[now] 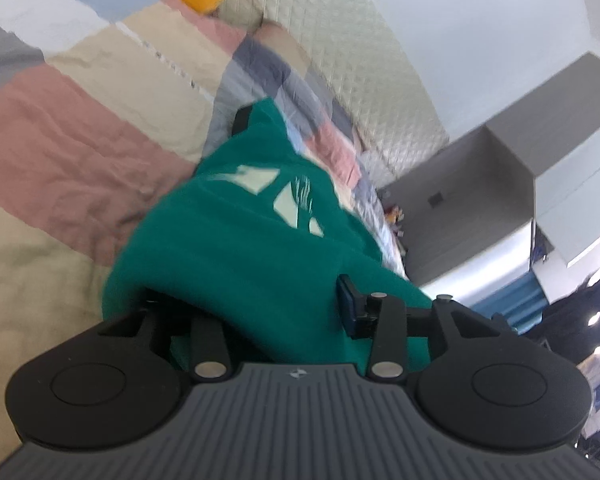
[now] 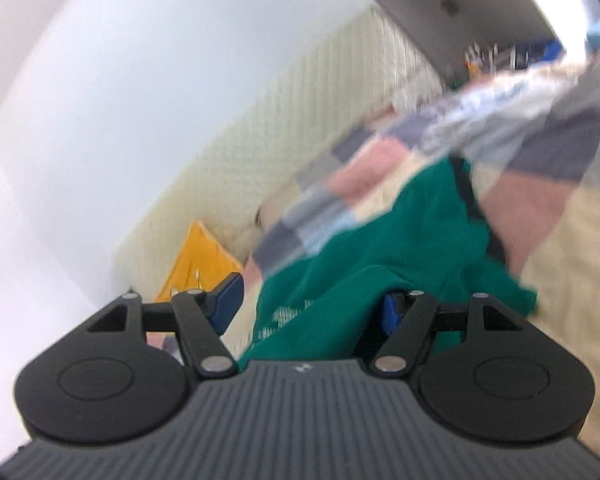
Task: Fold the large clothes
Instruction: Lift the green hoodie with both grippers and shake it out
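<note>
Green sweatshirt [image 1: 236,240] with a pale print bunched on the patchwork bedspread [image 1: 80,128] in front of the quilted headboard [image 1: 340,60], left gripper [image 1: 244,300] jaws parted – cloth draped over them, grip unclear, right gripper [image 2: 312,300] released – fabric loose between its blue pads [image 2: 228,296], orange cushion [image 2: 200,256] far left.

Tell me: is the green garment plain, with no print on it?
No, the green garment carries pale angular print shapes in the left wrist view.
</note>
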A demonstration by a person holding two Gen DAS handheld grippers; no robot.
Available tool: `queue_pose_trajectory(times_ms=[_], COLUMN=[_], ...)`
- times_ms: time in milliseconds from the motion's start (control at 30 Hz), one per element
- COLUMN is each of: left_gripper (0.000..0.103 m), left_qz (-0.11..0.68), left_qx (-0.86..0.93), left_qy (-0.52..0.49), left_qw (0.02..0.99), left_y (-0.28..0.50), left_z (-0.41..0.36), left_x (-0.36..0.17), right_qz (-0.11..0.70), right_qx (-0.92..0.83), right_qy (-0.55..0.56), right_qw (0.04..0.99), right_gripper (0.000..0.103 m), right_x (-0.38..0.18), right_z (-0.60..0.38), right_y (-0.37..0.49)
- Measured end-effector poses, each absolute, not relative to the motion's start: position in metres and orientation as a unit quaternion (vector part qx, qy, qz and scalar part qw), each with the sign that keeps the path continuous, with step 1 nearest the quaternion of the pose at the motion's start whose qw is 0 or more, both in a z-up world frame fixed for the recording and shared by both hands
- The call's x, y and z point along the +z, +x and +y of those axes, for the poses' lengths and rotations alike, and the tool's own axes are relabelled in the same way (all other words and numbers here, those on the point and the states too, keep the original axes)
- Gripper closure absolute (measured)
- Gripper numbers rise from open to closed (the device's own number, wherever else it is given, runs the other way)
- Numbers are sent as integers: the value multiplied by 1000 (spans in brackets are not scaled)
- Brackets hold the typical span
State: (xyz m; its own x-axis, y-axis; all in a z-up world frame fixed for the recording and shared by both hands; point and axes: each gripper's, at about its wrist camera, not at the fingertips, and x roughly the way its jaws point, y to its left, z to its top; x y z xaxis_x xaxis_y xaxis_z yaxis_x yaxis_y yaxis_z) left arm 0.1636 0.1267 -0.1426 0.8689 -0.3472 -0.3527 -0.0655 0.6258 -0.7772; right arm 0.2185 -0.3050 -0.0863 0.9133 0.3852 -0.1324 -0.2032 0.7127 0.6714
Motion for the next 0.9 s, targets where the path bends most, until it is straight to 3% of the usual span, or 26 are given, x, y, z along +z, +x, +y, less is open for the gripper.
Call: queue_pose_trajectory(times_ms=[67, 133, 233, 500, 667, 700, 800, 900], left_gripper=[62, 77, 89, 92, 87, 81, 52, 49], left_qz=[229, 224, 224, 235, 241, 243, 248, 250], left_qx=[-80, -78, -75, -66, -67, -66, -70, -77], left_qy=[-420, -422, -417, -407, -414, -413, -415, -406], left_qw=[875, 875, 878, 880, 875, 875, 873, 876], left_y=[162, 162, 164, 163, 159, 158, 155, 151], left_z=[126, 127, 127, 127, 132, 132, 129, 126], left_x=[-140, -140, -142, -140, -143, -143, -143, -141], right_qz=[144, 173, 205, 272, 317, 326, 349, 366], right_qx=[157, 149, 145, 217, 208, 204, 188, 186], right_qy=[355, 366, 389, 369, 327, 317, 277, 263], right_qw=[910, 902, 887, 862, 866, 867, 876, 873], right_gripper=[34, 34, 34, 30, 29, 29, 29, 29], right_x=[-90, -99, -110, -117, -124, -128, -137, -145], right_z=[-311, -314, -313, -276, -256, -252, -239, -235], right_y=[224, 231, 233, 228, 234, 236, 241, 244])
